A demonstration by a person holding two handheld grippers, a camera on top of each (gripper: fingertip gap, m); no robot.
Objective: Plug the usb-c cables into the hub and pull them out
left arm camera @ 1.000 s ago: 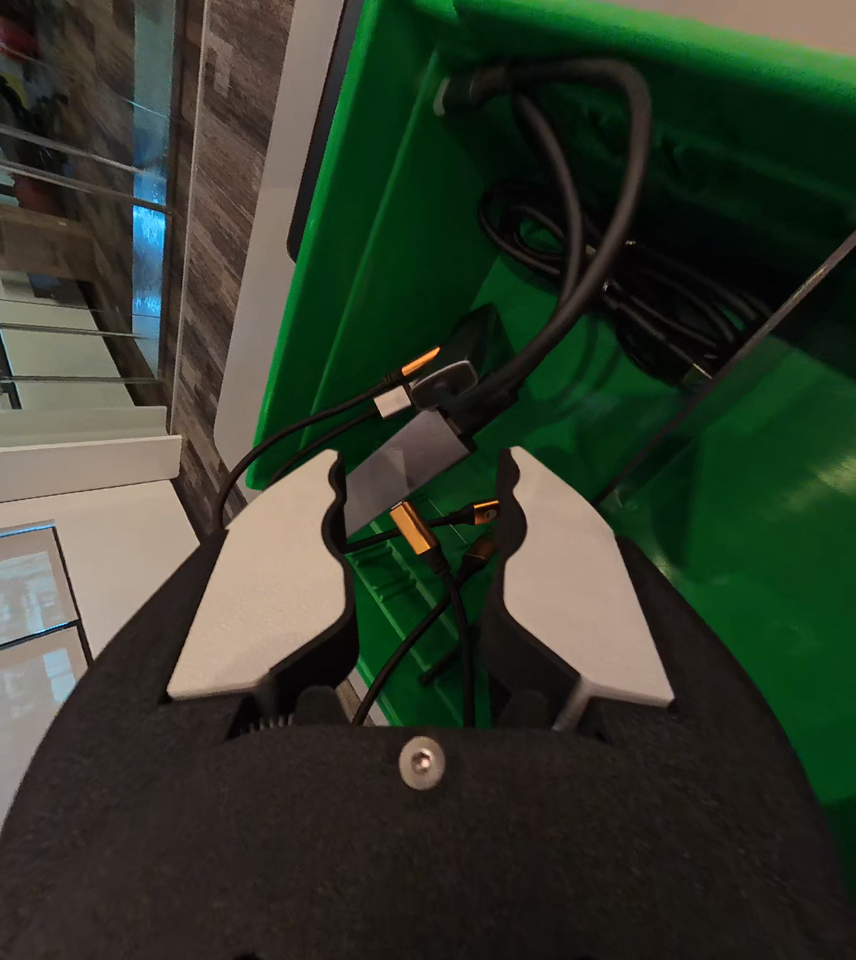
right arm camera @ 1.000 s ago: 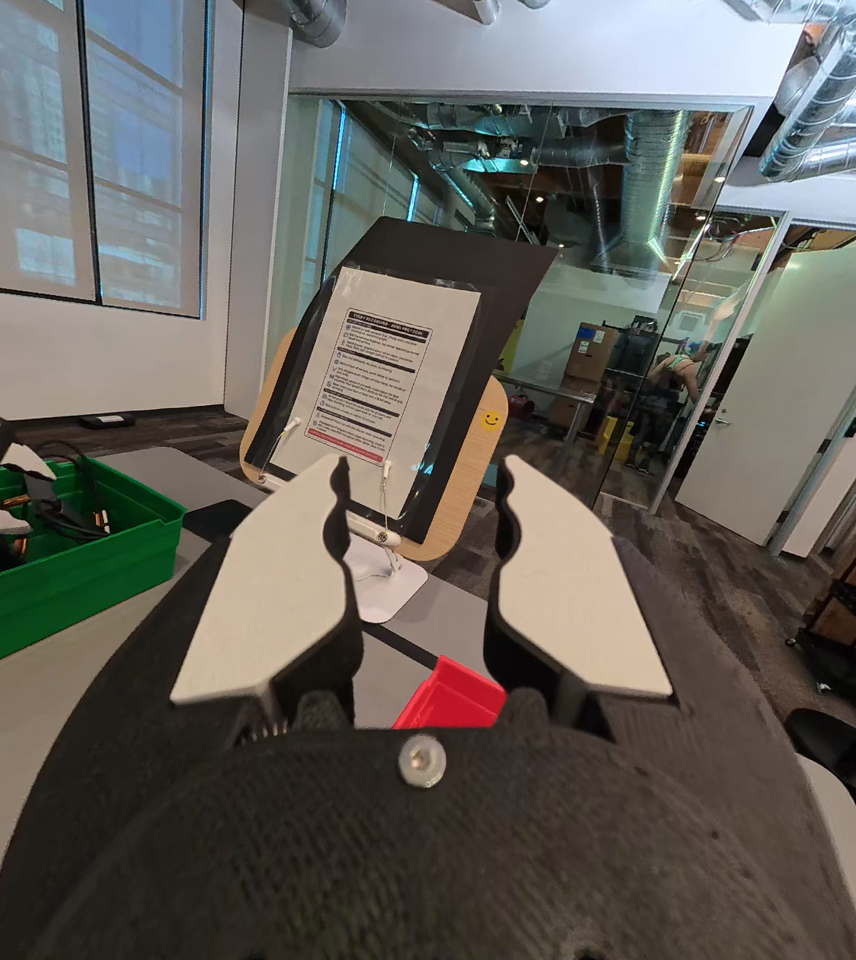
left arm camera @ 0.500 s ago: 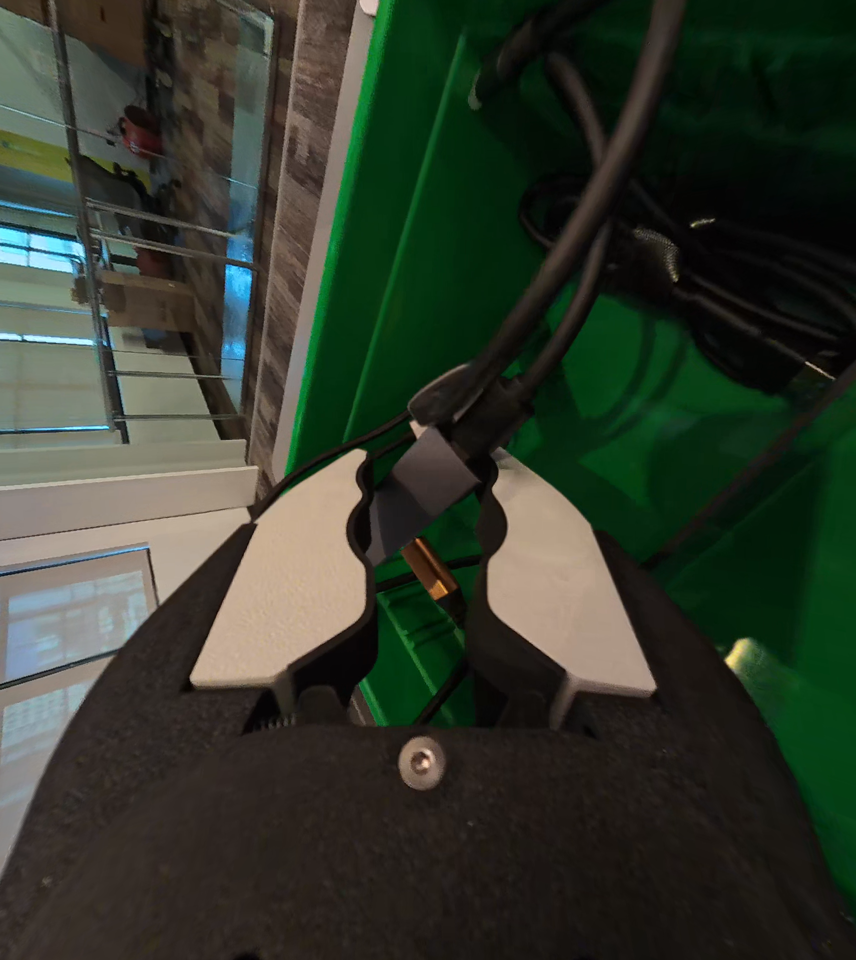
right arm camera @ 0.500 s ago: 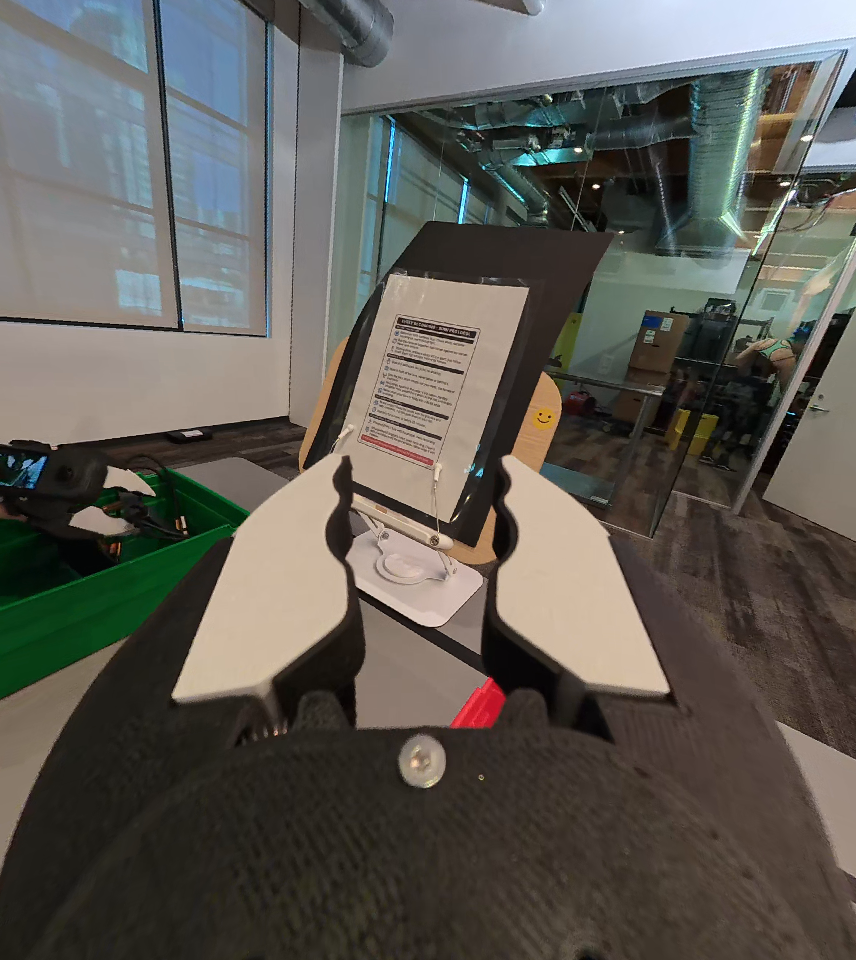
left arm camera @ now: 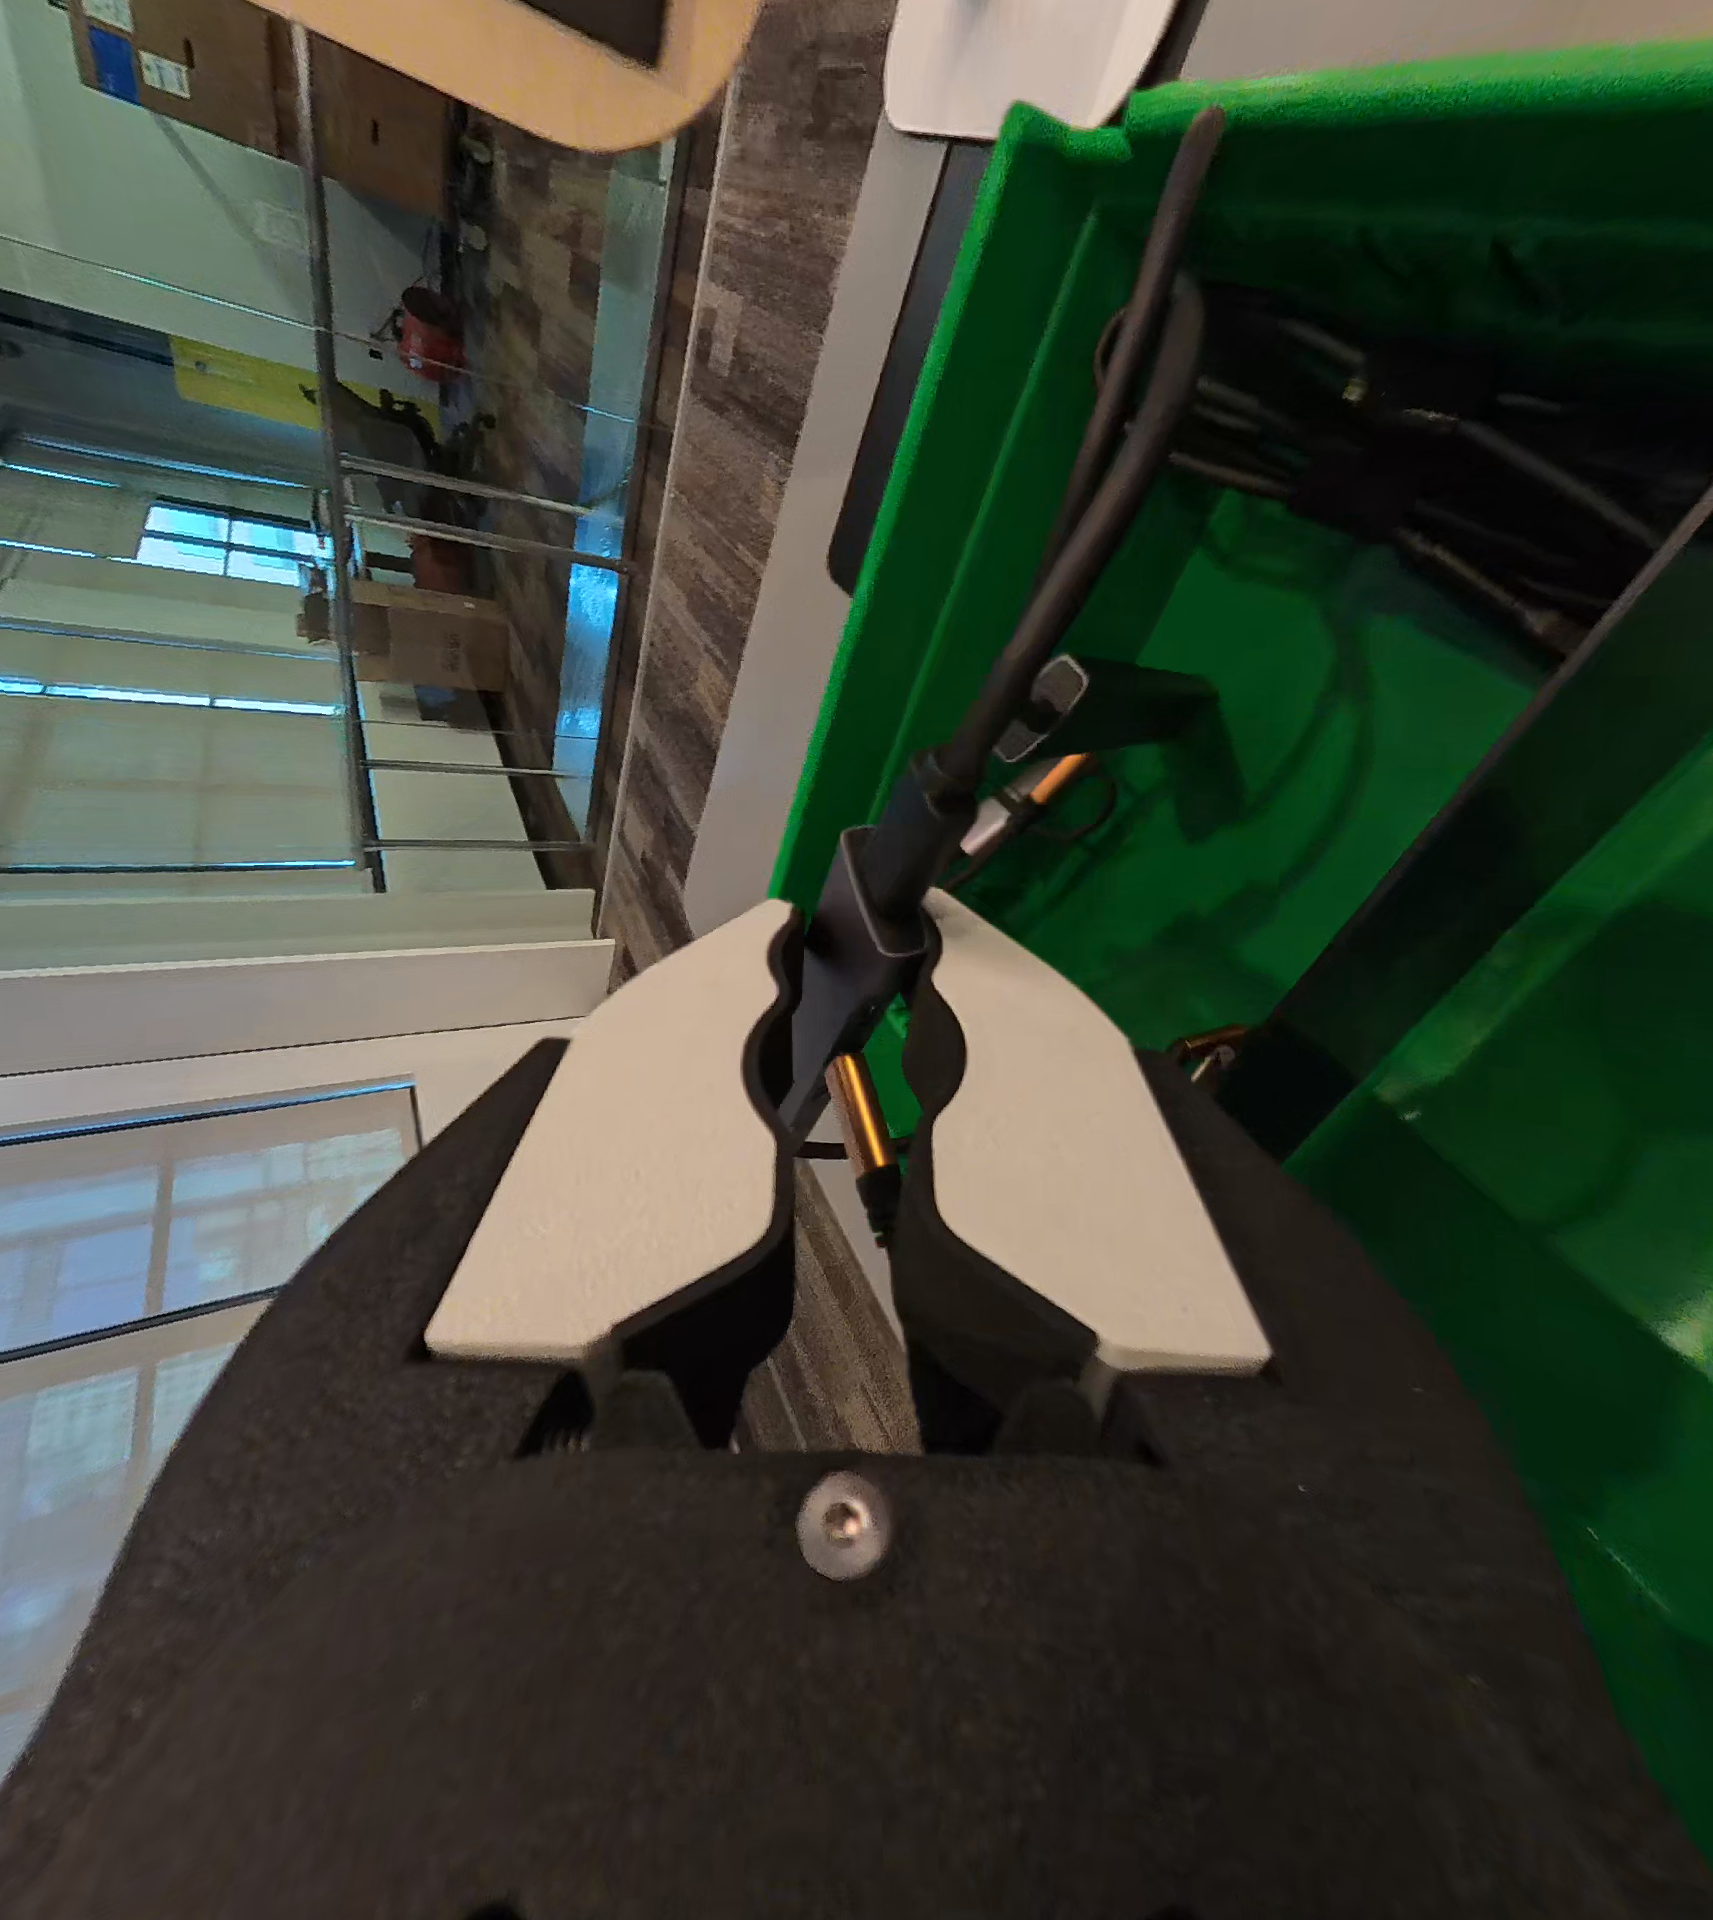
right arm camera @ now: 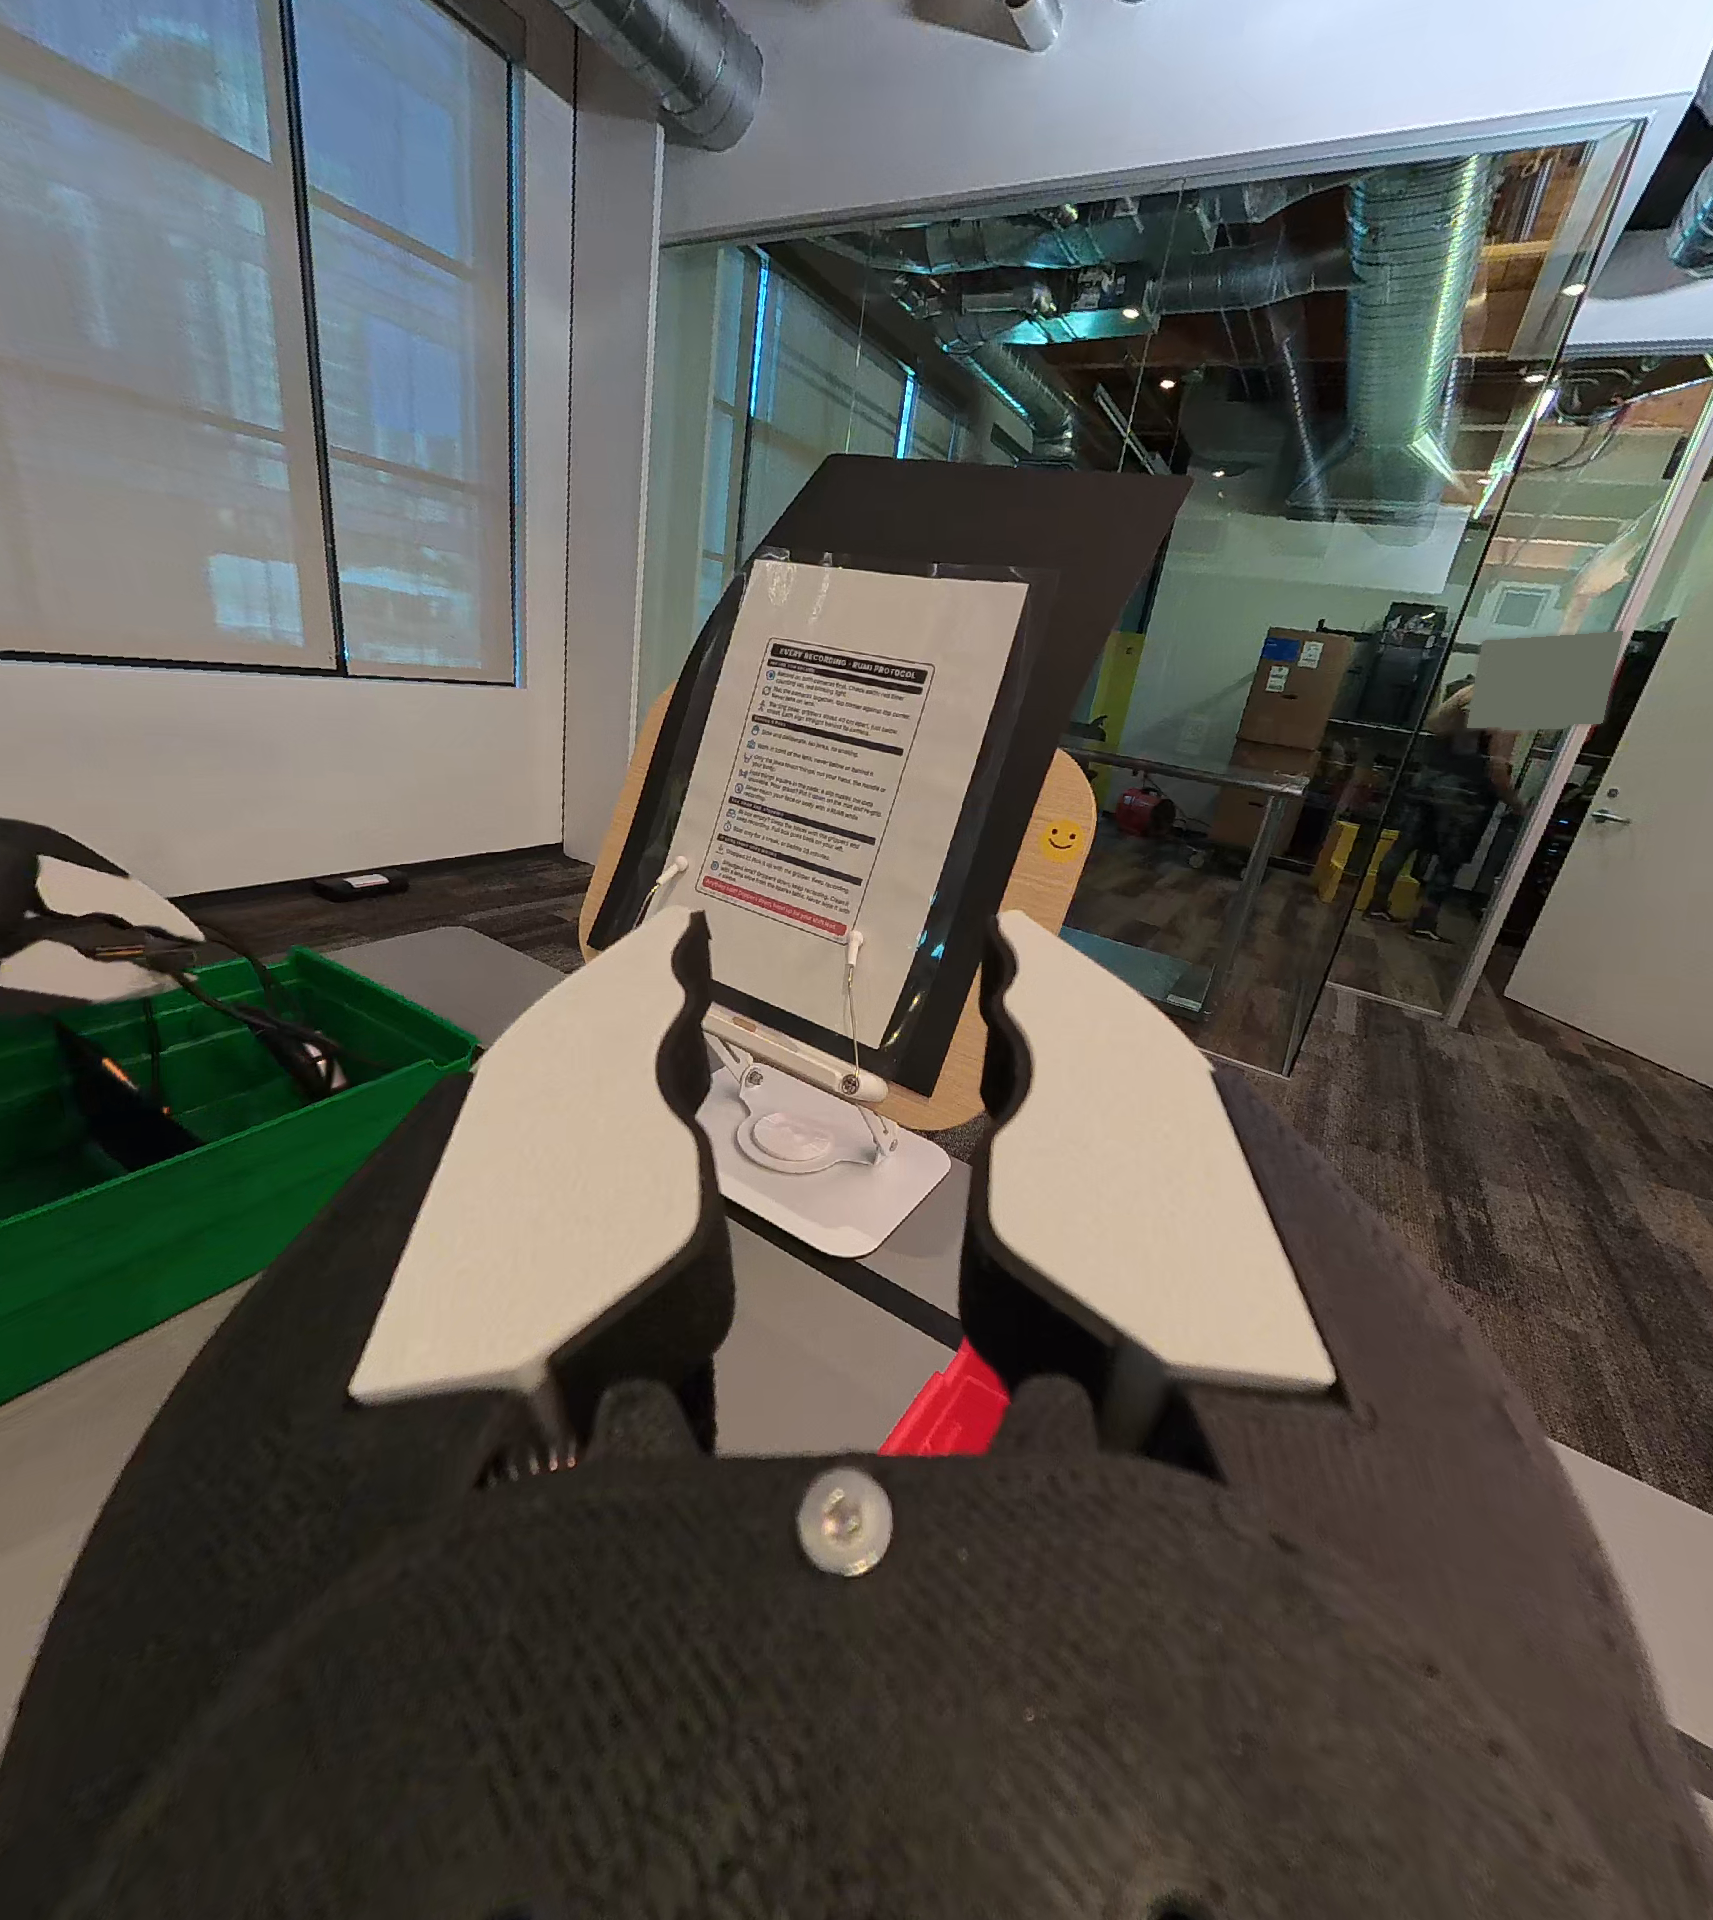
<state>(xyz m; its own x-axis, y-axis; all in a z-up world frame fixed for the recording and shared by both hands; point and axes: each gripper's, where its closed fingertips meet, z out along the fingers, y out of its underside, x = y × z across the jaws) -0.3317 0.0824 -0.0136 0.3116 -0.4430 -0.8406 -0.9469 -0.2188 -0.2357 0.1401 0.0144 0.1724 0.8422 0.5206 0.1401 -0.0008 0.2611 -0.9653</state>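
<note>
My left gripper (left arm camera: pixel 857 930) is shut on the grey hub (left arm camera: pixel 847 961) and holds it at the rim of the green bin (left arm camera: pixel 893 582). The hub's own thick black cable (left arm camera: pixel 1091 488) runs up from it into the bin. A gold-tipped usb-c cable (left arm camera: pixel 857 1117) hangs between the fingers below the hub. More gold and silver plugs (left arm camera: pixel 1023 795) lie in the bin behind it. My right gripper (right arm camera: pixel 836 956) is open and empty above the table. In the right wrist view the left gripper (right arm camera: pixel 119 940) shows at far left, holding the hub over the green bin (right arm camera: pixel 156 1195).
A coil of black cables (left arm camera: pixel 1403 457) fills the bin's far end, and a black divider (left arm camera: pixel 1517 769) splits the bin. A black stand with a printed sheet (right arm camera: pixel 841 769) stands on a white base ahead of the right gripper. A red bin (right arm camera: pixel 945 1403) sits below it. There is about 50 cm between the tips of the two grippers.
My left gripper closed on the hub and lifted it up out of the bin toward the rim. The right gripper stayed open and swung a little to the right.
</note>
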